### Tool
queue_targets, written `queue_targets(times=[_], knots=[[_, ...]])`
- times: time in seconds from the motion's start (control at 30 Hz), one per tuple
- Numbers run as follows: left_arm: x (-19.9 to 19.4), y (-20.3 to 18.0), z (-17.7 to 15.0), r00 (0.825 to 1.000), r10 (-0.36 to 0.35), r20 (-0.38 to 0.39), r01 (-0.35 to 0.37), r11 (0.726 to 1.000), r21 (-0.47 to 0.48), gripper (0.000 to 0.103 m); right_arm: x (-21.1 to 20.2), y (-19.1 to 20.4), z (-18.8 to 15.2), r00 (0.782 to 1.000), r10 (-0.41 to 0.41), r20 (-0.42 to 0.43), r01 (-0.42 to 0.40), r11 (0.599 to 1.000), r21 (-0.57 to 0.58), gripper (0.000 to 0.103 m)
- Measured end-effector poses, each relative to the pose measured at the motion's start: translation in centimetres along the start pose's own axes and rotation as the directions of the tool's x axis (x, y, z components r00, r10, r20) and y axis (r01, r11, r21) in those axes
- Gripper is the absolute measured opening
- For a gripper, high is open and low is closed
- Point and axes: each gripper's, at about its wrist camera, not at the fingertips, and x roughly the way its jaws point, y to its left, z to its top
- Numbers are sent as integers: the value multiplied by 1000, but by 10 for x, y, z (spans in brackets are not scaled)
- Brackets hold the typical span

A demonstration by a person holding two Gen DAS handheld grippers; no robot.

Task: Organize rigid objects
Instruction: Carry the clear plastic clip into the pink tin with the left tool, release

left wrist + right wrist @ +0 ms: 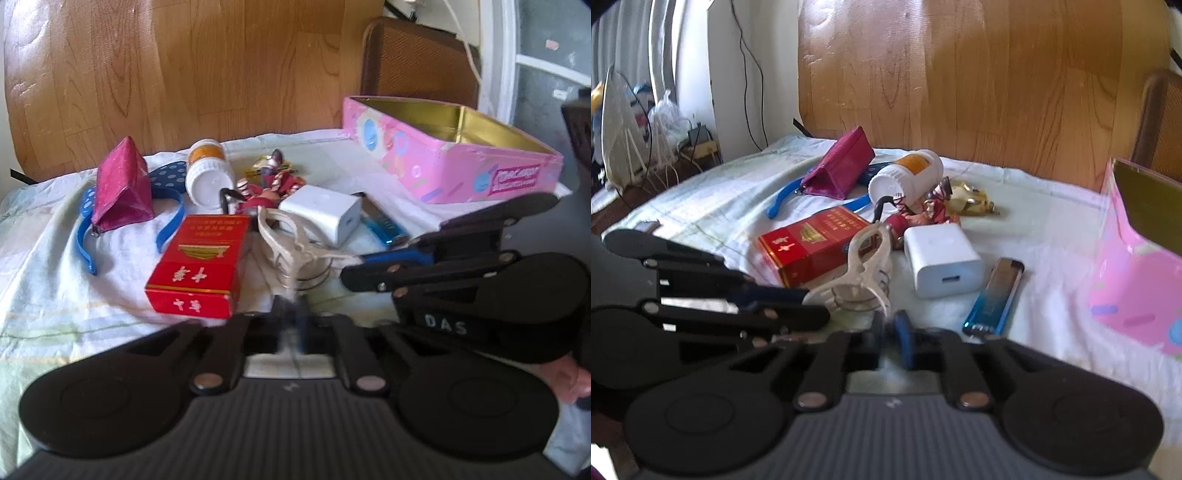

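Resting near white clothespin (pixel 866 267): left gripper (pixel 290 314) and right gripper (pixel 892 332), both narrowed; grip unclear. Red cigarette pack (pixel 199 262) beside it, pink tin (pixel 450 155) apart

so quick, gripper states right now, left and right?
Left gripper: fingers nearly together; whether it grips the white plastic spring clip cannot be told.
Right gripper: fingers nearly together at the same clip; a grip cannot be told.

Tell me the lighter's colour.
The lighter is translucent blue with a silvery top; clearest in the right wrist view.
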Motion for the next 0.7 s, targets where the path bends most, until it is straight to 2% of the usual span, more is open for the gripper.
queue_targets(times=[0.1,0.27,0.33,0.5,0.7], knots=[[-10,-12,-3,1000,-27,6,27,999,36,6,-14,3,-12,1000,-28,11,27,999,19,7],[-14,-44,-10,991,-132,-23,134,987,85,7,-47,-13,-40,995,-96,-4,96,992,88,8],[-13,-59,-9,986,-164,-29,166,979,115,8,-59,-18,-45,990,-144,-4,144,985,95,8],[-8,-95,-5,974,-220,-47,225,957,183,8,-87,-35,-70,969,-242,54,234,964,124,9],[3,-138,6,956,-285,-73,294,923,250,8,-117,-65,-92,949,-310,54,290,928,232,9]])
